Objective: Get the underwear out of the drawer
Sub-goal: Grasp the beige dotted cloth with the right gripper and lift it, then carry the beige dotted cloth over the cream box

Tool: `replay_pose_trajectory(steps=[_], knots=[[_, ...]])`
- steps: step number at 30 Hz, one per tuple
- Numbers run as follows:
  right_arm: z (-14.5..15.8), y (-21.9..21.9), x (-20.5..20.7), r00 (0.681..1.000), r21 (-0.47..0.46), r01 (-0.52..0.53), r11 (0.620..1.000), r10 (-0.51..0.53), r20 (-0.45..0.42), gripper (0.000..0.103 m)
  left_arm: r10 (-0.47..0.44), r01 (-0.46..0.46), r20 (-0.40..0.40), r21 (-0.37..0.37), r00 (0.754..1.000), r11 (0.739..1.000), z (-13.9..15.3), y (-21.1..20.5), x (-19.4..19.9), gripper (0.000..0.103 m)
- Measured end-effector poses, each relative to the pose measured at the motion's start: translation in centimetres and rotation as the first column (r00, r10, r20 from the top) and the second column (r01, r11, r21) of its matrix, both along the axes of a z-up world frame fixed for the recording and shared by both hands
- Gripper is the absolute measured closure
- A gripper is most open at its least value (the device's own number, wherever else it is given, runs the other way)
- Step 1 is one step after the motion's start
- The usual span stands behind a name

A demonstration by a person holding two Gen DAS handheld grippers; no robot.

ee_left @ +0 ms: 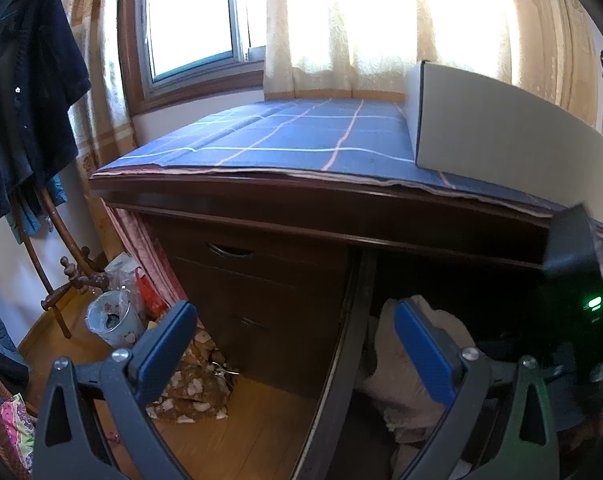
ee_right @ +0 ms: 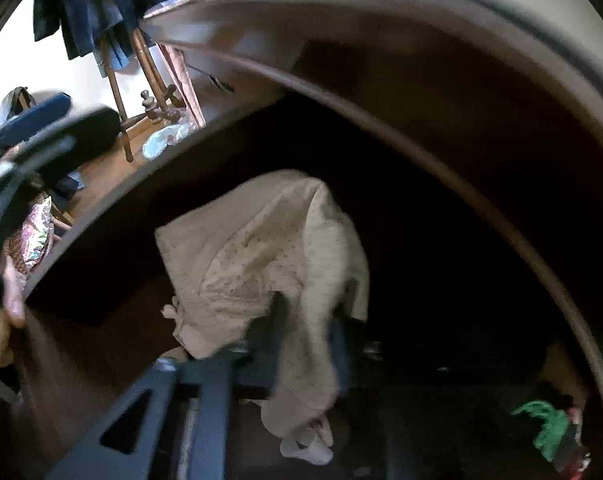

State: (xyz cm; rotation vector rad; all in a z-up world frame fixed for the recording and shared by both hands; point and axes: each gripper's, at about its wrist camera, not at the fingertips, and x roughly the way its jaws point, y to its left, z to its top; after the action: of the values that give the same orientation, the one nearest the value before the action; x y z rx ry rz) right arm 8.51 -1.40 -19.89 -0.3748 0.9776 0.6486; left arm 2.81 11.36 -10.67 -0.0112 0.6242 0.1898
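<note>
Beige cloth, pale and finely dotted, is the underwear (ee_right: 261,256) I am after. It lies heaped inside the open drawer (ee_right: 113,200), near the drawer's left wall and toward its front edge, standing up in a soft peak rather than lying flat.

My right gripper (ee_right: 305,332) points steeply down into the drawer with its jaws drawn together on a fold at the near side of the heap. Cloth hangs over and between the dark fingers and trails below them in a loose tail. The view is blurred, so I cannot tell how much fabric is caught.

My left gripper (ee_left: 293,344) hovers above the drawer's left wall with its blue pads (ee_left: 167,344) spread wide and nothing between them. One pad is outside the drawer, over the wooden floor; the other is above the cloth.

I judge the garment light, limp and easily crumpled, not fragile and not slippery. It should lift with little effort, but it will sag and swing, and a thin pinch at an edge could slide free. A bunched fold near the middle of the heap looks the safest hold. The trailing tail could drag on the drawer's front edge as it comes out.

A green scrap (ee_right: 549,424) lies at the drawer's right front corner, well apart.
</note>
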Motion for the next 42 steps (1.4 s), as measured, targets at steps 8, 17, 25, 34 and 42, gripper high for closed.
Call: replay_pose_trajectory(steps=[8, 17, 25, 34, 42], knots=[[5.6, -3.2, -3.1, 0.996, 0.106, 0.020, 0.994, -0.029, 0.082, 0.097, 0.003, -0.002, -0.006, 0.045, 1.000, 0.999, -0.1, -0.7, -0.3, 0.002], [9.2, -6.3, -4.6, 0.981, 0.189, 0.088, 0.978, -0.117, 0.152, 0.097, -0.012, 0.014, -0.019, 0.111, 1.000, 0.994, -0.2, -1.8, -0.2, 0.002], [14.6, -8.0, -5.7, 0.954, 0.242, 0.099, 0.965, -0.161, 0.253, 0.097, -0.015, 0.017, -0.022, 0.105, 1.000, 0.994, 0.1, -1.7, 0.0, 0.002], [25.8, -11.5, -6.1, 0.880, 0.318, 0.114, 0.941, -0.245, 0.407, 0.097, -0.018, 0.020, -0.021, 0.101, 1.000, 0.995, 0.1, -1.6, 0.0, 0.002], [31.9, -14.4, -0.3, 0.782, 0.381, 0.260, 0.887, -0.425, 0.456, 0.097, -0.023, 0.025, -0.020, 0.088, 1.000, 0.996, 0.1, -1.6, 0.0, 0.002]])
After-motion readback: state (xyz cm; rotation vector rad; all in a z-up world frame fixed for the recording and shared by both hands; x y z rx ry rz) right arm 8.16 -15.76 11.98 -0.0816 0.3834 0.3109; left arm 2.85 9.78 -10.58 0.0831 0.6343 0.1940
